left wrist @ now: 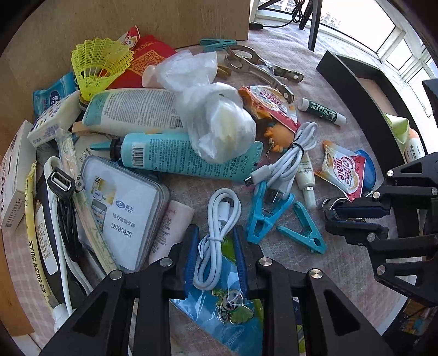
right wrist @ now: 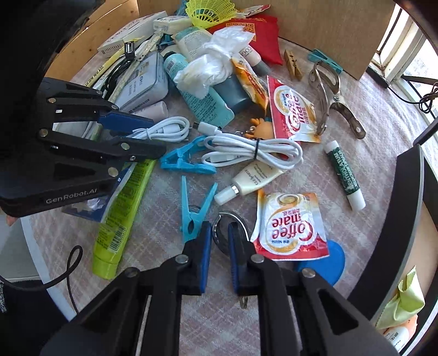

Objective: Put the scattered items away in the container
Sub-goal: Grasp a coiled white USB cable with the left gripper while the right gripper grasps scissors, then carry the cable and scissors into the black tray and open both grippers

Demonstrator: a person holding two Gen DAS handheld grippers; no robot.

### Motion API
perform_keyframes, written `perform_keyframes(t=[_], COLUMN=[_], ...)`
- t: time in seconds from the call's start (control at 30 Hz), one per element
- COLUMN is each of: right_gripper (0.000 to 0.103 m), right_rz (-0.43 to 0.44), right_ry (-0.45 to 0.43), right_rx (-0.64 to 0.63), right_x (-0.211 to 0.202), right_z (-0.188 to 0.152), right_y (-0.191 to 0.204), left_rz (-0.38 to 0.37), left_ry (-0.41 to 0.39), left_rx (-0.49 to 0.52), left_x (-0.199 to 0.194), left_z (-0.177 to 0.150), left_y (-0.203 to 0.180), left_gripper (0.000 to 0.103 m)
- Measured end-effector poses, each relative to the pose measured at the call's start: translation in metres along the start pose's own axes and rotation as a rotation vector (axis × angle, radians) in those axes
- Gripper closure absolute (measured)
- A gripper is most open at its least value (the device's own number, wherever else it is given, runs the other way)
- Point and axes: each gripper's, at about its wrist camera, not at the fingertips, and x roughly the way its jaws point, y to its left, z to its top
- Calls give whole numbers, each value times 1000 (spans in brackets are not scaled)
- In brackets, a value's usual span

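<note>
The left gripper (left wrist: 216, 246) points steeply down at the checked surface (right wrist: 369, 153) with its blue pads pressed on either side of a small coiled white USB cable (left wrist: 216, 232), pinching it above a blue cartoon-printed packet (left wrist: 224, 306); the right gripper (right wrist: 219, 246) stands just beside the Coffee-mate sachet (right wrist: 290, 227), its pads drawn narrow about a metal key ring (right wrist: 227, 219), though whether they truly press the ring I cannot tell; taking that sachet as the landmark, a light-blue clothes peg (right wrist: 195, 210) lies just to its left, a small cream tube (right wrist: 249, 180) just beyond it, a larger bundled white cable (right wrist: 254, 150) farther beyond, a green-and-white lip balm stick (right wrist: 345, 175) to its right, and a lime-green tube (right wrist: 120, 216) well to its left; the heap with turquoise bottles (right wrist: 197, 95), a crumpled plastic bag (right wrist: 208, 68) and a yellow plastic shuttlecock (right wrist: 210, 11) lies far beyond it, near a cardboard box (right wrist: 314, 30); the dark-walled container (right wrist: 402, 219) sits at the sachet's right, a yellow-green cloth (right wrist: 405, 304) inside.
</note>
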Motion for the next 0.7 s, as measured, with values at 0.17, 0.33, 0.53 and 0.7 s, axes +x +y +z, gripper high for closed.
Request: perform_keyframes(t=[0.17, 0.33, 0.53, 0.7], right_gripper=[91, 98, 98, 98], right_rz=[-3, 49, 79, 87], right_ry=[-16, -40, -92, -145], right_rx=[41, 106, 156, 194], right_x=[-5, -14, -35, -60], right_z=[-6, -8, -12, -14], right_y=[-7, -15, -21, -24], left_rz=[-10, -17, -32, -55], left_ry=[-5, -35, -83, -131], left_rx=[-11, -27, -51, -44], left_x=[-1, -14, -41, -62], left_z=[-2, -10, -19, -10], left_y=[0, -1, 0, 0], left_gripper=[88, 88, 89, 89])
